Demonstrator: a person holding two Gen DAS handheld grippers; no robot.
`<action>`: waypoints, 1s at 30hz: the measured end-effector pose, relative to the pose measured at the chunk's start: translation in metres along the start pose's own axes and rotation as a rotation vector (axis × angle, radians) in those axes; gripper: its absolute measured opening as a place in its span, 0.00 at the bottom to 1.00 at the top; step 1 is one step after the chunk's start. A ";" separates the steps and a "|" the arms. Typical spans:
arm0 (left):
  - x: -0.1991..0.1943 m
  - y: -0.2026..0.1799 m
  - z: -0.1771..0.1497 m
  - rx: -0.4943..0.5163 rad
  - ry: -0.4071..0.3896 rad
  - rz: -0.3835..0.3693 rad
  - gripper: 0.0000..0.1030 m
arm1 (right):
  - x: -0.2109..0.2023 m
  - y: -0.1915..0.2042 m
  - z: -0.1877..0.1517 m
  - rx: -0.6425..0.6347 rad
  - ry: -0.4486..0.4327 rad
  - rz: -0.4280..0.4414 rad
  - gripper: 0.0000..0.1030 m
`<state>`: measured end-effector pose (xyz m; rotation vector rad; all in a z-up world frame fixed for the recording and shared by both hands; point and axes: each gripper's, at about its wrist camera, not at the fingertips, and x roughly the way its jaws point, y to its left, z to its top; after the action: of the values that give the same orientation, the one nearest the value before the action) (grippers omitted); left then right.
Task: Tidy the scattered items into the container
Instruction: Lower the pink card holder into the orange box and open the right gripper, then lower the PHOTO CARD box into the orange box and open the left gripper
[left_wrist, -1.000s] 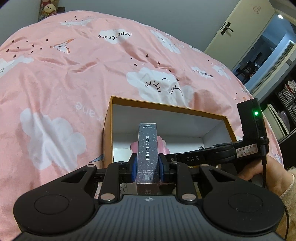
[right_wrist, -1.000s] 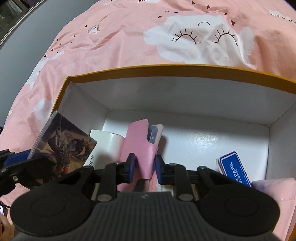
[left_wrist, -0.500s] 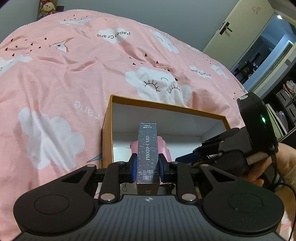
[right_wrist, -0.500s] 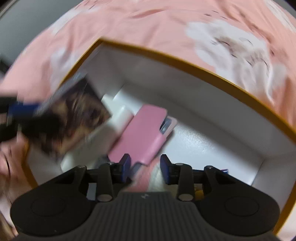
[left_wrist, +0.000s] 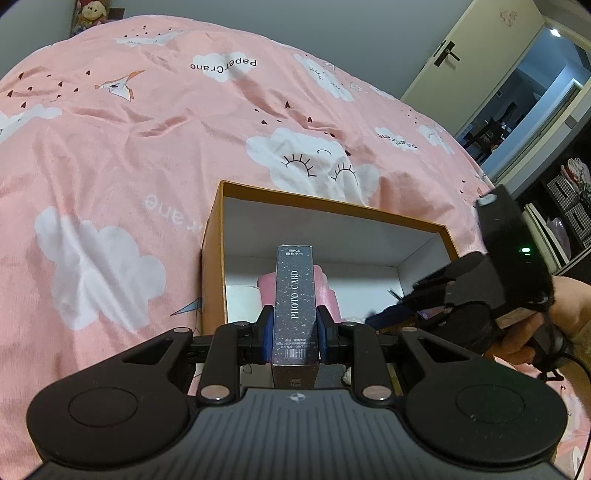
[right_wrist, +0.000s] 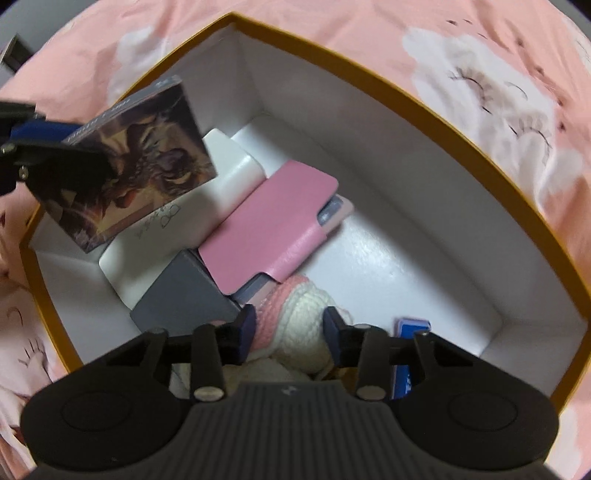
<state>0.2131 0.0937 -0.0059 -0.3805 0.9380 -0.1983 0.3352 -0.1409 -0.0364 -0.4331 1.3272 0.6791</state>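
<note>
My left gripper is shut on an upright dark "PHOTO CARD" box, held above the near left corner of the orange cardboard container. In the right wrist view that card box hangs over the container's left corner. My right gripper points down into the container and its jaws are closing. A pink and cream knitted piece lies between them; I see no firm pinch. A pink wallet lies loose inside, leaning on a white box.
Also in the container are a grey box and a blue card pack. The container sits on a pink cloud-print duvet. A hand holds the right gripper. A door and shelves are at far right.
The right gripper let go of the pink wallet, which dropped onto the white box. It then rolled and now sits over the knitted piece. The left gripper kept still with its card box.
</note>
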 end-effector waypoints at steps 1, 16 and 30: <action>0.000 0.000 0.000 0.001 0.002 -0.001 0.25 | -0.003 -0.001 -0.003 0.010 -0.009 -0.003 0.24; 0.000 -0.003 -0.004 -0.005 0.016 0.021 0.25 | -0.010 0.004 -0.015 0.119 -0.063 0.012 0.13; 0.012 0.003 -0.034 -0.147 0.083 -0.011 0.25 | -0.021 0.037 0.006 0.023 -0.194 0.047 0.37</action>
<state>0.1921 0.0851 -0.0342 -0.5160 1.0354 -0.1567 0.3127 -0.1146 -0.0114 -0.3103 1.1628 0.7256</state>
